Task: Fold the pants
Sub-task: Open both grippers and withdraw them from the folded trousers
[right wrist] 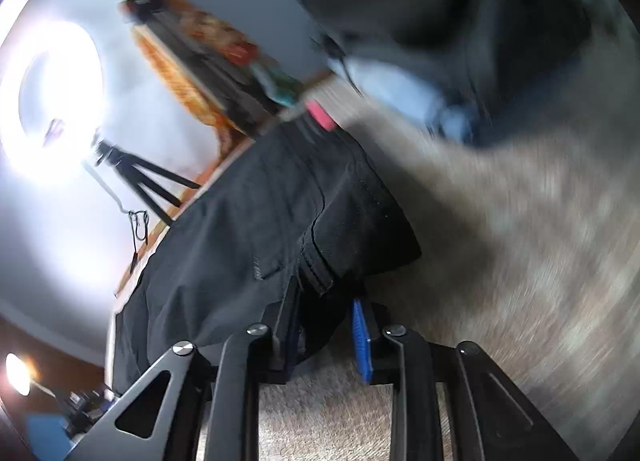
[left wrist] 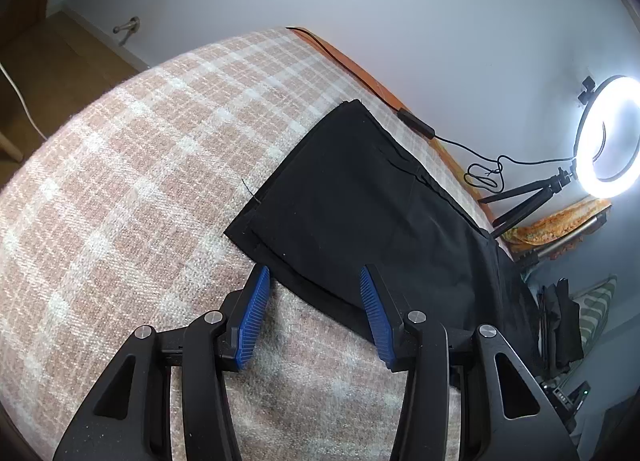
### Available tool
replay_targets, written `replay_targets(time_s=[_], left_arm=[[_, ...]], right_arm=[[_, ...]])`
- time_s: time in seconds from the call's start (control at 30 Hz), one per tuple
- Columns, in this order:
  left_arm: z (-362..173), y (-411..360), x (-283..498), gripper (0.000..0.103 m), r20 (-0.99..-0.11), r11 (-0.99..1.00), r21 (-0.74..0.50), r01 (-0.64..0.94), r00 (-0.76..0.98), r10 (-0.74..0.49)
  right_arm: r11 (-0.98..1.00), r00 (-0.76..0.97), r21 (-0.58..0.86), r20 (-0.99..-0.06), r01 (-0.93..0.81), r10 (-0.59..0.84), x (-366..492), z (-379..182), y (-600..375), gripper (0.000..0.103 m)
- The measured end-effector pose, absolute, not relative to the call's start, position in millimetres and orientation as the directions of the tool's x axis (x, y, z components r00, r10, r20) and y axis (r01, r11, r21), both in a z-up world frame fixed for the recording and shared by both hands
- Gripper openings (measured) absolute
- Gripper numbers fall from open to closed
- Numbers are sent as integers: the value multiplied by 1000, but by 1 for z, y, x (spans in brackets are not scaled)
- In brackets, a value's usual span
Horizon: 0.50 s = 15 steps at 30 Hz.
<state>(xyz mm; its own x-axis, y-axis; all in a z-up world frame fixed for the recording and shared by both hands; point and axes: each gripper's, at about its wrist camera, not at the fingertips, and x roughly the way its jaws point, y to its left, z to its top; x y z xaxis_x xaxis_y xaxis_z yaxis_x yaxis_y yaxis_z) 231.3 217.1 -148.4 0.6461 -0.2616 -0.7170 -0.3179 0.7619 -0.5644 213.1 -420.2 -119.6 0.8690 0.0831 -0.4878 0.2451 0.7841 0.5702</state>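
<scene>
Black pants [left wrist: 352,205] lie on a pink and white plaid blanket [left wrist: 132,165], with the leg hems toward the near left. My left gripper [left wrist: 314,281] is open, its blue pads [left wrist: 253,315] just short of the hem edge, holding nothing. In the blurred right wrist view the pants' waist end [right wrist: 280,213] is bunched. My right gripper [right wrist: 328,317] has black cloth between its fingers with the jaws partly apart; the left pad is covered by cloth, so whether it grips is unclear.
A lit ring light [left wrist: 608,133] on a tripod stands at the far right, its cable [left wrist: 416,121] along the blanket's back edge. Dark items [left wrist: 560,325] sit beside the bed. More dark clothing [right wrist: 480,13] lies beyond the pants.
</scene>
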Motion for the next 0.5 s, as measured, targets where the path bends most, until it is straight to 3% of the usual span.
replay_targets(time_s=[0.1,0.27,0.33,0.5], left_arm=[[-151,225,227,46,-699,711,-612,-346,658,-281],[-149,230,217,46,-701,657,-636,-406,660,-271],[-149,230,215,49,-699,640,-646,-416,659,-277],[-150,224,218,57,-701,649,-634,-420,667,-253]], right_arm=[[887,885,395,-465,237,-29,207,-94,-403,16],[921,826,277,-558,274,-78,226,-107,-398,21],[922,824,268,-559,279,-87,223,-107,-397,35],[911,832,335,-555,242,-17,205,-99,-394,43]])
